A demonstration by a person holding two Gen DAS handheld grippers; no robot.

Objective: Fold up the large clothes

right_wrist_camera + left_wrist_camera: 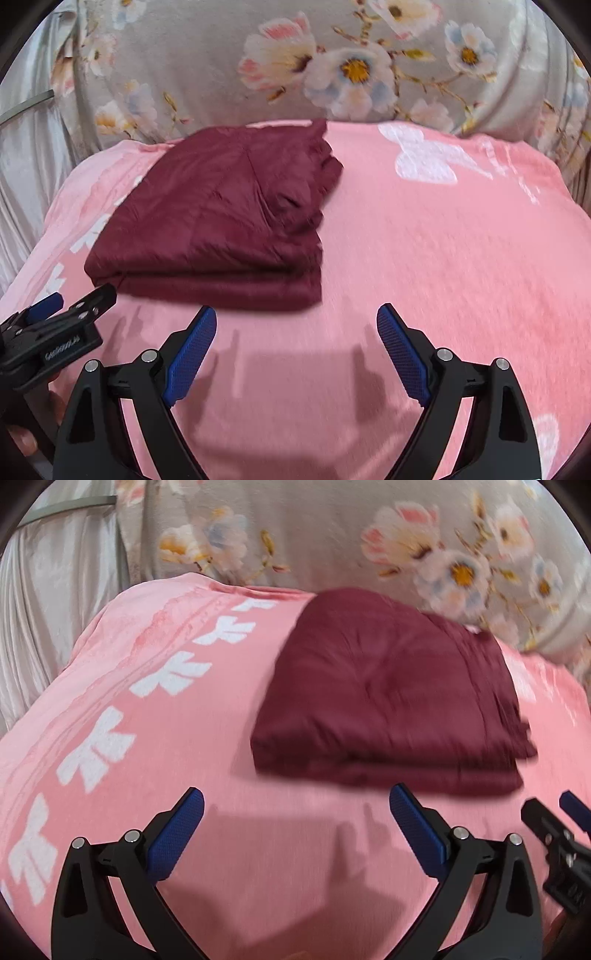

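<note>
A dark maroon garment [384, 698] lies folded into a thick rectangle on a pink blanket [258, 849]. It also shows in the right wrist view [218, 225], left of centre. My left gripper [295, 805] is open and empty, just short of the garment's near edge. My right gripper [297, 325] is open and empty, near the garment's front right corner. The right gripper [557, 812] shows at the lower right of the left wrist view. The left gripper [70, 299] shows at the lower left of the right wrist view.
The pink blanket [443, 258] has white patterns and covers the surface. Behind it lies a grey floral bedsheet [258, 55]. Pale draped fabric [48, 609] hangs at the far left.
</note>
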